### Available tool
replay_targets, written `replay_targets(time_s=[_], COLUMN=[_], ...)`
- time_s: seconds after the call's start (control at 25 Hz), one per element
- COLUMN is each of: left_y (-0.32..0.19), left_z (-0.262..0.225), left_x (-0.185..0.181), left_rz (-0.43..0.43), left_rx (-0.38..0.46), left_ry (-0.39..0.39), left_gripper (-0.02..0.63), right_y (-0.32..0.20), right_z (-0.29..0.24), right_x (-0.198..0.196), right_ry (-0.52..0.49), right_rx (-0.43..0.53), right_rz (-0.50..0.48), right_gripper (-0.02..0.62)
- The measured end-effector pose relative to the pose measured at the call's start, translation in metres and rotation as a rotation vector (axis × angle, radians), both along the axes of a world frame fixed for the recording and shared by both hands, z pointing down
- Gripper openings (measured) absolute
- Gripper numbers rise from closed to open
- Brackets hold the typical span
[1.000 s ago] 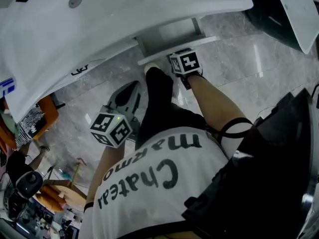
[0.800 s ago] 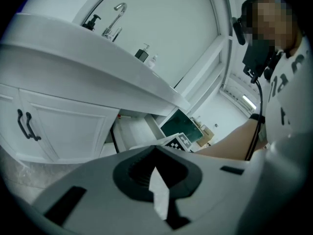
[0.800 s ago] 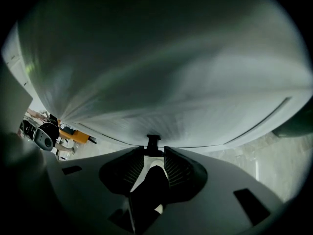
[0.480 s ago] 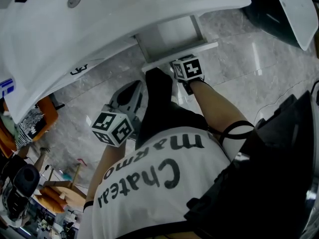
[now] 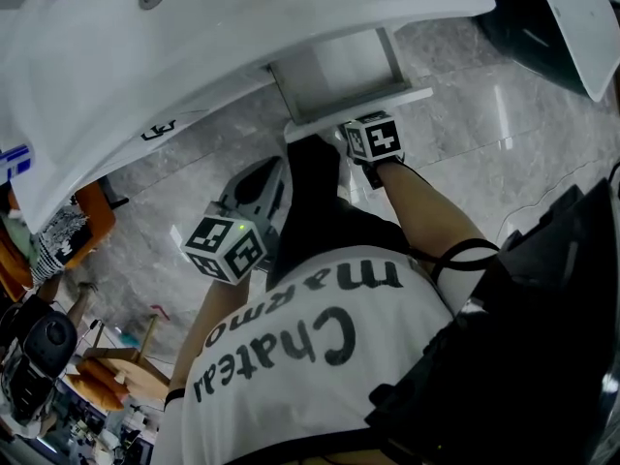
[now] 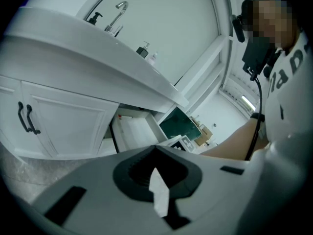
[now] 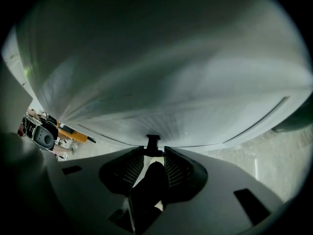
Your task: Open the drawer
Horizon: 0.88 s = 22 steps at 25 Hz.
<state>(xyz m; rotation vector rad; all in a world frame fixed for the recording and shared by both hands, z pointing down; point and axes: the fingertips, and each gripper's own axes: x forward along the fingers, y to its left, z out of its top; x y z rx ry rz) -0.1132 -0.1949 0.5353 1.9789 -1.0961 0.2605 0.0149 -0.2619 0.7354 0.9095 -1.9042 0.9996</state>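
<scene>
A white drawer (image 5: pixel 334 66) stands pulled out from under the white vanity counter (image 5: pixel 194 46); it also shows in the left gripper view as the drawer (image 6: pixel 134 131). My right gripper (image 5: pixel 360 129) is at the drawer's front panel (image 7: pixel 161 72), shut on the black handle (image 7: pixel 153 141) with a ribbed pad (image 7: pixel 177 169) on each side. My left gripper (image 5: pixel 271 170) hangs lower and to the left, apart from the drawer. Its jaws (image 6: pixel 157 180) are together with nothing between them.
White cabinet doors with black bar handles (image 6: pixel 24 117) stand left of the drawer. A faucet (image 6: pixel 117 13) and bottles sit on the counter. My black-trousered leg (image 5: pixel 310 201) is between the grippers. Grey marble floor (image 5: pixel 484 114) lies below. Clutter and an orange stool (image 5: pixel 87 223) are at the left.
The drawer has slid a little further out from under the counter, and the right gripper has moved with it. The left gripper has barely shifted.
</scene>
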Motion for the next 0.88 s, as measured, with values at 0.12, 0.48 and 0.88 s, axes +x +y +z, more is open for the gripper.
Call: replay_targets(time_s=[0.12, 0.48, 0.88], left_y=[0.004, 0.001, 0.017], left_z=[-0.001, -0.003, -0.009], left_x=[-0.001, -0.005, -0.007], left_rz=[-0.003, -0.007, -0.022], left_rx=[0.000, 0.008, 0.015], left_ry=[-0.007, -0.013, -0.023], left_gripper=[0.003, 0.003, 0.003], right_y=[0.004, 0.005, 0.009], right_z=[0.001, 0.001, -0.001], right_x=[0.001, 0.001, 0.004], right_ry=[0.000, -0.001, -0.004], right_rx=[-0.003, 0.001, -0.033], right_rz=[0.012, -0.002, 0.051], right_gripper=[0.136, 0.137, 0.150])
